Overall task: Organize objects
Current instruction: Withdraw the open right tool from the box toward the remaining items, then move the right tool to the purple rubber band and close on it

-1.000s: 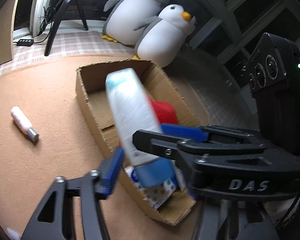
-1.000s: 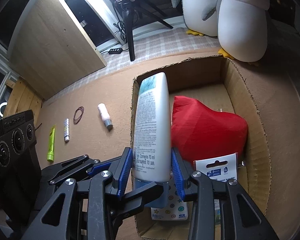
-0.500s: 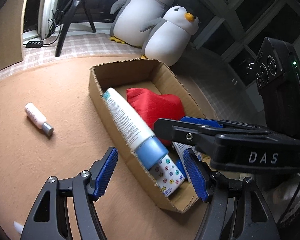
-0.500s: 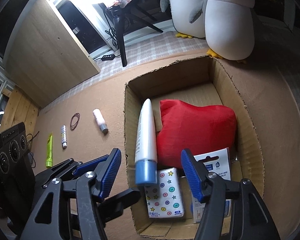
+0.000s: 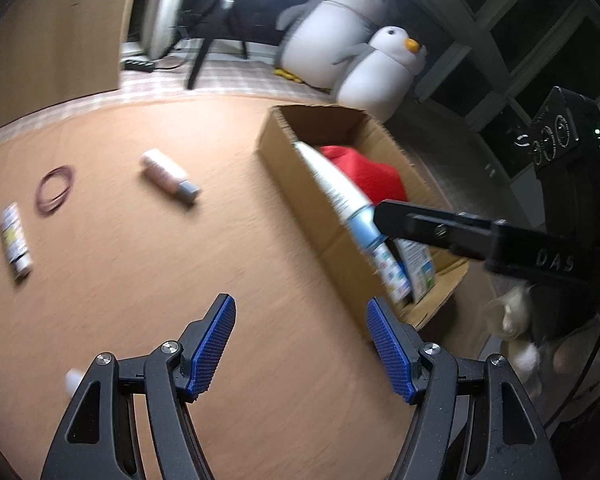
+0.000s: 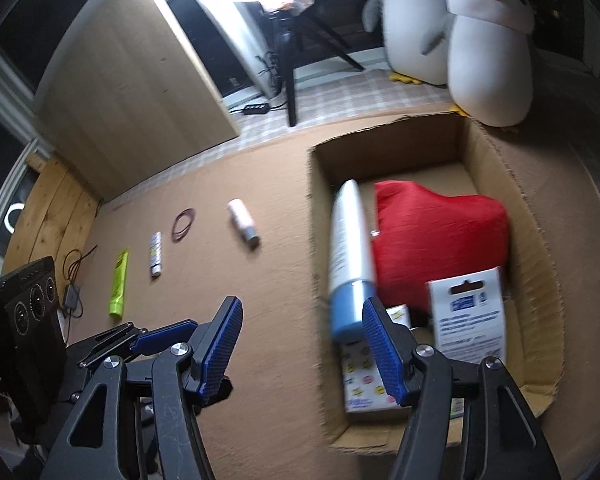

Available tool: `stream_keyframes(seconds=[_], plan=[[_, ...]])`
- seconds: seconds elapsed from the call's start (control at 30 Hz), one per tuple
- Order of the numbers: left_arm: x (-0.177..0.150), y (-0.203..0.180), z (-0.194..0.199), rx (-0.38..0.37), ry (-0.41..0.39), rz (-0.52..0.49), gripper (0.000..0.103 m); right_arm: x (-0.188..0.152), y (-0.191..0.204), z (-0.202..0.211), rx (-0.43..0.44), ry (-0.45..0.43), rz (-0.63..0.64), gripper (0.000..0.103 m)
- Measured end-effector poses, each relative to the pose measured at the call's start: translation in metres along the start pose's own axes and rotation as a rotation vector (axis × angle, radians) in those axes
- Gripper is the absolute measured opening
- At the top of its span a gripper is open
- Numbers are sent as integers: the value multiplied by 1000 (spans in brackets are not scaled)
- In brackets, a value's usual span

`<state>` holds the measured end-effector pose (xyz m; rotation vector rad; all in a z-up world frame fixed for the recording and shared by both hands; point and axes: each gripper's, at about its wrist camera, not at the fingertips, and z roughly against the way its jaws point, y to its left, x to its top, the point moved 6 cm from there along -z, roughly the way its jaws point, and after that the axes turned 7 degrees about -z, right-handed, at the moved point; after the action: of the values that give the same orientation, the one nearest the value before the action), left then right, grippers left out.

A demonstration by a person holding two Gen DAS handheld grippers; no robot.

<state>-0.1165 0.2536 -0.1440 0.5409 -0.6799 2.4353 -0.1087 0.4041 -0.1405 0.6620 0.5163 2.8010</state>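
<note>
A cardboard box (image 6: 534, 248) (image 5: 300, 168) holds a white tube with a blue cap (image 6: 350, 256) (image 5: 340, 196), a red pouch (image 6: 440, 240) (image 5: 372, 172), a white card (image 6: 470, 316) and a dotted packet (image 6: 360, 380). My right gripper (image 6: 302, 346) stands open over the box's left wall, empty. My left gripper (image 5: 300, 346) is open above the brown mat, left of the box, empty. On the mat lie a pink bottle (image 6: 242, 224) (image 5: 170, 174), a rubber band (image 6: 183, 224) (image 5: 55, 195), a small stick (image 6: 155, 254) (image 5: 15, 240) and a green tube (image 6: 119, 284).
Two plush penguins (image 6: 488, 44) (image 5: 380, 68) stand behind the box. A tripod (image 6: 288, 60) and a wooden panel (image 6: 132, 68) are at the back left. A cable with a small block (image 6: 71, 292) lies at the mat's left edge.
The right gripper opened and let the white tube drop into the box, where it now lies. Both grippers moved left, the left one off the box and over the open mat.
</note>
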Motion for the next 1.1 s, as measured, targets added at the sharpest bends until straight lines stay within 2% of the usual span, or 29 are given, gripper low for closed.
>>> stream_keyframes(seconds=[0.43, 0.6, 0.87, 1.1], plan=[[-94, 87, 60, 107, -2, 155, 72, -26, 68, -18, 96, 8, 117, 59], [-123, 110, 76, 124, -4, 209, 72, -14, 97, -39, 55, 28, 180, 59], [-142, 130, 102, 132, -33, 251, 72, 16, 145, -102, 55, 148, 204, 58], [-148, 146, 121, 134, -62, 273, 72, 40, 179, -173, -34, 237, 217, 40]])
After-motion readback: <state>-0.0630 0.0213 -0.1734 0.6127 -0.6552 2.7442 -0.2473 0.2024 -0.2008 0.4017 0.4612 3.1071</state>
